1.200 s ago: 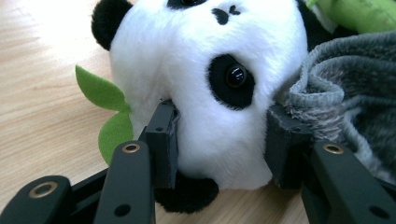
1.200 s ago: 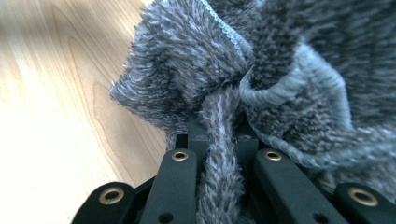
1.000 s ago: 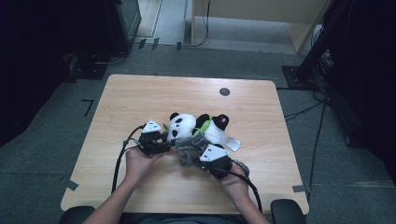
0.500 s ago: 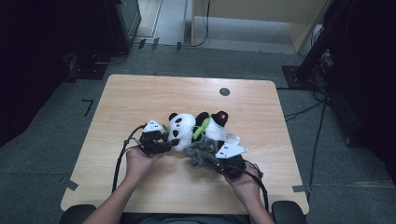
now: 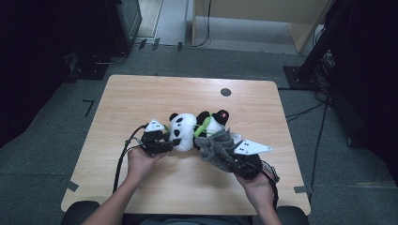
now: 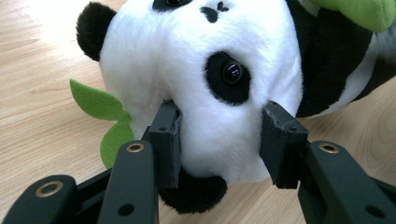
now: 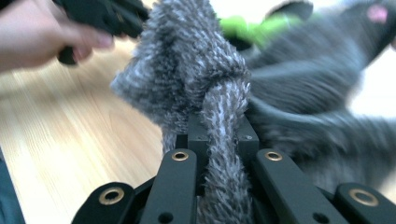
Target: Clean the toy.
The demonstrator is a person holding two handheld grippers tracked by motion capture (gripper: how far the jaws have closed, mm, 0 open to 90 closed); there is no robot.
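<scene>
Lying near the middle of a wooden table, a plush panda is gripped from two sides by a person holding a tool in each hand. The left gripper, at about 8 o'clock from the toy, has its jaws spread roughly half open and pressed into the white head, one pad beside the black eye patch and the other near the cheek, clamping the plush between them. The right gripper, at about 4 o'clock from the panda, is clenched tight on a shaggy grey cloth, whose twisted strand runs down between the closed jaws.

The left gripper view brings out the panda's glossy eye, a green felt leaf at 9 o'clock from the head and a black ear at 11 o'clock. The right gripper view shows the knotted grey fibres up close, with the other hand blurred at 10 o'clock.
</scene>
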